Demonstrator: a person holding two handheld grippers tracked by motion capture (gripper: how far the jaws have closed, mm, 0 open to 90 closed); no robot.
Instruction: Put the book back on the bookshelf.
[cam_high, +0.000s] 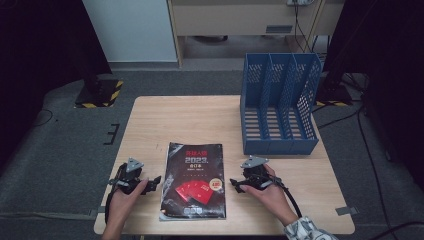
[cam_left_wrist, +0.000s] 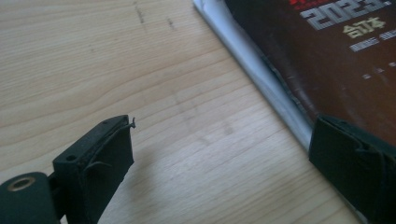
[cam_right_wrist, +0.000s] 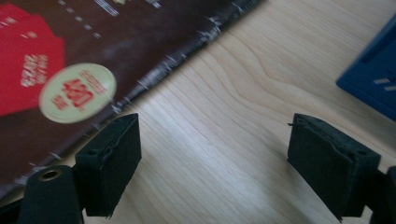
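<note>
The left gripper (cam_high: 150, 184) and right gripper (cam_high: 237, 185) flank the dark magazine (cam_high: 194, 181), jaws apart and empty. The magazine lies flat on the counter (cam_high: 200, 120), front centre. A blue three-slot file rack (cam_high: 280, 105) stands at the far right, unobstructed. The left gripper view shows the magazine's white page edge; the right gripper view shows its round sticker (cam_right_wrist: 77, 93).

black tools (cam_high: 154, 183), grey plates, patterned sleeve (cam_high: 306, 229)
</note>
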